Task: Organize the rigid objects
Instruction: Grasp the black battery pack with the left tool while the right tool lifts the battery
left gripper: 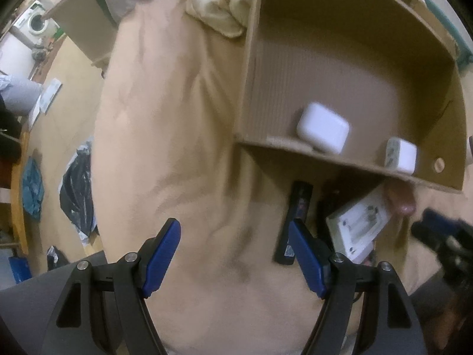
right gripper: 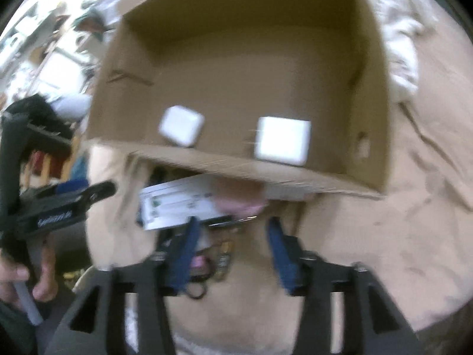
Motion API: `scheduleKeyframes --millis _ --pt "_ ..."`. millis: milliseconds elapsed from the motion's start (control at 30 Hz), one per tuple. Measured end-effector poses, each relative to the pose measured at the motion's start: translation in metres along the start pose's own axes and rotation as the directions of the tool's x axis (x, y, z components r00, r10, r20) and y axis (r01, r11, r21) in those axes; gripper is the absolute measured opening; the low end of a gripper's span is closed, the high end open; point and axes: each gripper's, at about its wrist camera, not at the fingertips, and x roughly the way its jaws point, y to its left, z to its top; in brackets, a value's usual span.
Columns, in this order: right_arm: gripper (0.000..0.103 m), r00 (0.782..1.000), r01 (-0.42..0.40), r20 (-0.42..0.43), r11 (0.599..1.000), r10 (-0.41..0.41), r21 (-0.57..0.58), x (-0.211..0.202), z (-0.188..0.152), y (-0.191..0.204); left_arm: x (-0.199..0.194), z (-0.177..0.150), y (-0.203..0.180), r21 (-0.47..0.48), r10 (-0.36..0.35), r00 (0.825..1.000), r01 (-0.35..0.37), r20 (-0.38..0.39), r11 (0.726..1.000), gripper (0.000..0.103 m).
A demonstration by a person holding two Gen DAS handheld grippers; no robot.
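An open cardboard box (left gripper: pixel 325 53) (right gripper: pixel 236 68) lies on a beige blanket. Inside it sit a white earbud case (left gripper: pixel 323 131) (right gripper: pixel 181 129) and a white charger cube (left gripper: pixel 402 155) (right gripper: pixel 282 140). In front of the box lie a black remote-like bar (left gripper: pixel 295 222), a white printed carton (left gripper: pixel 359 224) (right gripper: pixel 177 204), a pink object (left gripper: pixel 399 199) (right gripper: pixel 239 199) and a small dark clutter (right gripper: pixel 212 260). My left gripper (left gripper: pixel 235 251) is open and empty above the blanket, left of the bar. My right gripper (right gripper: pixel 233 248) is open over the clutter, its left fingertip at the carton's edge.
A crumpled cream cloth (left gripper: pixel 221 3) lies behind the box. The floor at the left holds a black bag (left gripper: pixel 78 192), a washing machine (left gripper: pixel 34 22) and papers. The other gripper with the hand holding it (right gripper: pixel 38 207) shows at the left of the right wrist view.
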Motion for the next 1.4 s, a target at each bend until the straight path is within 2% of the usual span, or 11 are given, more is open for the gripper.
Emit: scheduleKeyframes --millis 100,367,567,633,667,700,733,967,1167,1267,1400 --pt "0.057 0.998 -0.024 -0.055 0.998 0.027 0.055 0.011 -0.003 -0.01 0.017 -0.002 -0.003 0.015 -0.016 0.998 0.017 -0.057 1.0 0.072" --pt "0.06 0.994 -0.019 -0.113 0.997 0.01 -0.079 0.041 -0.004 0.016 0.043 -0.002 -0.023 0.067 -0.045 0.991 0.053 -0.123 0.996 0.065" --pt "0.061 0.994 -0.028 -0.105 0.994 0.016 -0.11 0.054 0.004 0.024 0.051 0.002 -0.038 0.098 -0.03 0.992 0.042 -0.119 0.994 0.06" --pt "0.061 0.995 -0.043 -0.098 0.993 0.032 -0.111 0.057 0.003 0.022 0.053 0.004 -0.041 0.108 -0.029 0.994 0.041 -0.109 0.993 0.052" --pt "0.06 0.994 -0.052 -0.096 0.993 0.042 -0.109 0.058 0.002 0.021 0.052 0.005 -0.042 0.11 -0.029 0.994 0.04 -0.101 0.993 0.04" --pt "0.054 0.994 -0.056 -0.096 0.992 0.045 -0.114 0.057 0.001 0.021 0.051 0.006 -0.042 0.114 -0.031 0.995 0.041 -0.092 0.993 0.025" --pt "0.045 0.994 -0.049 -0.103 0.991 0.037 -0.124 0.057 0.0 0.019 0.048 0.007 -0.041 0.116 -0.034 0.996 0.044 -0.085 0.992 0.019" --pt "0.045 0.995 -0.058 -0.092 0.99 0.046 -0.129 0.048 -0.011 0.017 0.032 0.001 -0.038 0.099 -0.058 0.997 0.062 -0.049 0.993 0.018" --pt "0.045 0.995 -0.079 -0.066 0.991 0.072 -0.109 0.025 -0.023 0.015 0.014 -0.015 -0.029 0.077 -0.04 0.999 0.041 -0.018 0.996 0.018" --pt "0.045 0.997 -0.068 -0.037 0.993 0.065 -0.098 0.009 -0.03 0.011 0.001 -0.025 -0.027 0.093 0.008 1.0 -0.009 0.019 0.996 0.018" --pt "0.045 0.998 -0.066 -0.004 0.995 0.066 -0.08 -0.01 -0.033 0.007 -0.02 -0.037 -0.023 0.102 -0.013 0.999 0.008 0.049 0.995 0.018"
